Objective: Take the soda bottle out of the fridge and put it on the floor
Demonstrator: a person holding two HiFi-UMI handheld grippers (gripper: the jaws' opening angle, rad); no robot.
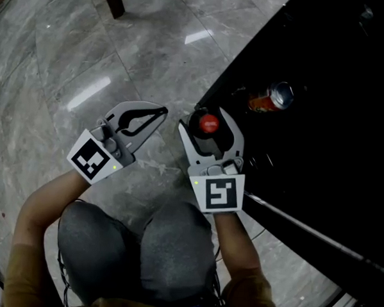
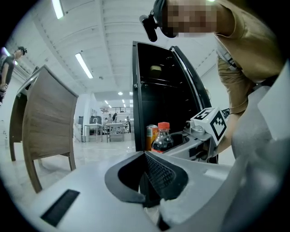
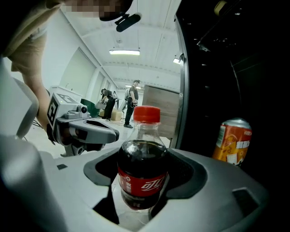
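The left gripper and right gripper are moulded in pale grey and capped by black-and-white marker cubes; grey trousers and mustard sleeves are worn.

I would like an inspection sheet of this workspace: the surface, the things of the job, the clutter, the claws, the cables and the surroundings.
Surface: grey marble floor, glossy.
Job's things: soda bottle, red cap, upright, at the open front of the black fridge.
Clutter: orange can inside the fridge, beside the bottle.
Claws: right claw shut on the soda bottle; left claw shut, empty, over the floor.
Cables: nothing seen.
Surroundings: wooden chair on the floor; people far off in a bright hall.
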